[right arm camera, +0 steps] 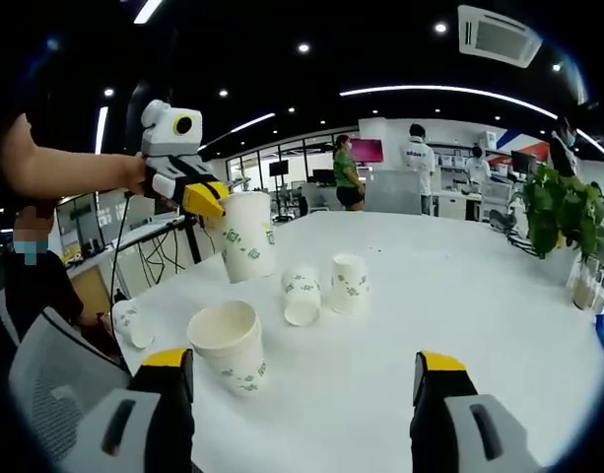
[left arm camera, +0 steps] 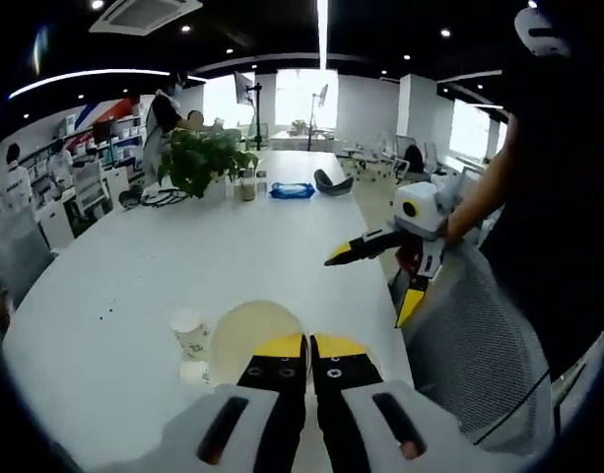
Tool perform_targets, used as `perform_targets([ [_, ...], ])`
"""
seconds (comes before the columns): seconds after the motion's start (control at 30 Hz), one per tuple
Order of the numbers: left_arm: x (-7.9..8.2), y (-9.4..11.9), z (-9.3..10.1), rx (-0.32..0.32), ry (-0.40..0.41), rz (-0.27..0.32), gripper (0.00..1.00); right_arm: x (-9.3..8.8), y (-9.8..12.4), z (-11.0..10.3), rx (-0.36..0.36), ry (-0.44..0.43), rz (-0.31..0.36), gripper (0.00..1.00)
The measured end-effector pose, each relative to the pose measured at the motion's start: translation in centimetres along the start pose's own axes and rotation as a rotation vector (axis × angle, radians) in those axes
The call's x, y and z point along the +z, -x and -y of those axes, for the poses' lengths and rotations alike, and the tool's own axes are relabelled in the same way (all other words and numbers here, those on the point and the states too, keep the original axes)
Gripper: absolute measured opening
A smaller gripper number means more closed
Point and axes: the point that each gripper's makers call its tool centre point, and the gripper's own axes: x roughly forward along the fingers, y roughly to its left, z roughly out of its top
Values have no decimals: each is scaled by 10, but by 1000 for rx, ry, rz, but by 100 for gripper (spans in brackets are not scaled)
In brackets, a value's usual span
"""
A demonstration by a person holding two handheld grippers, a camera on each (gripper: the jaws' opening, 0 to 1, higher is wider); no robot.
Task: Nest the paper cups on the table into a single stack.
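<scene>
White and wide, the table [right arm camera: 459, 296] carries the cups in an open office, and we read it from the near edge outward. Our right gripper [right arm camera: 306, 394] hovers low over that near edge with its jaws spread wide and nothing between them. Just ahead of its left jaw an upright paper cup [right arm camera: 231, 345] stands mouth up; we judge it the likely base of the stack. A little farther in, a tipped cup [right arm camera: 302, 295] lies with its mouth toward us, touching or nearly touching an upside-down cup [right arm camera: 349, 284]. Off toward the table's left edge, a small cup [right arm camera: 132, 323] lies on its side. Above all of these, our left gripper [right arm camera: 205, 197] pinches the rim of a held cup [right arm camera: 246, 236], which hangs a little tilted, bottom down, mouth up. In the left gripper view those jaws [left arm camera: 308, 360] appear closed on the cup's rim [left arm camera: 254, 340]. The held cup hangs above and beyond the upright cup, so nesting means bringing it toward us and down, axis vertical. Farther back, a potted plant [right arm camera: 563, 212] stands near the right edge.
</scene>
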Motion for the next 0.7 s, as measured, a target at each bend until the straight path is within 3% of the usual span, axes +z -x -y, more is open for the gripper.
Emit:
perform_targets([
  [0.2,-5,-4,14,-70,13,-21,0,0,0,0,2,-1,0,93],
  [0.7,-12,-11,33,-128,-4,-66,0,-2,0,-2,11,2,-6,93],
])
